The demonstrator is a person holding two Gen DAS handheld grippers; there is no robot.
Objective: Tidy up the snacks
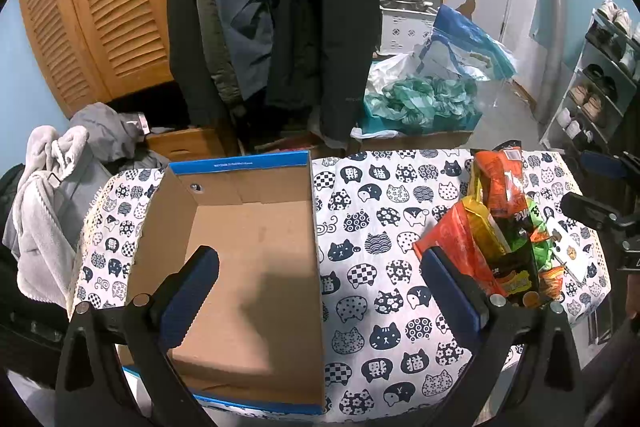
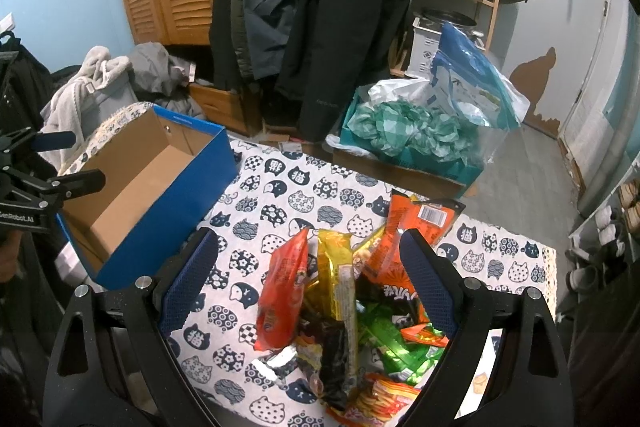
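Observation:
An open blue cardboard box (image 1: pixel 244 251) with a bare brown inside stands on the left of the cat-print tablecloth (image 1: pixel 376 227); it also shows in the right wrist view (image 2: pixel 168 187). A pile of snack packets (image 1: pixel 504 239), orange, yellow, green and black, lies on the right of the cloth and fills the right wrist view (image 2: pixel 352 307). My left gripper (image 1: pixel 320 287) is open and empty, above the box's right wall. My right gripper (image 2: pixel 308 279) is open and empty, hovering over the snack pile.
Coats (image 1: pixel 280 7) hang behind the table. A box of green and blue bags (image 2: pixel 416 135) sits on the floor behind. A shoe rack (image 1: pixel 600 75) stands at right, louvred doors (image 1: pixel 96 11) and a heap of grey clothes (image 1: pixel 60 187) at left.

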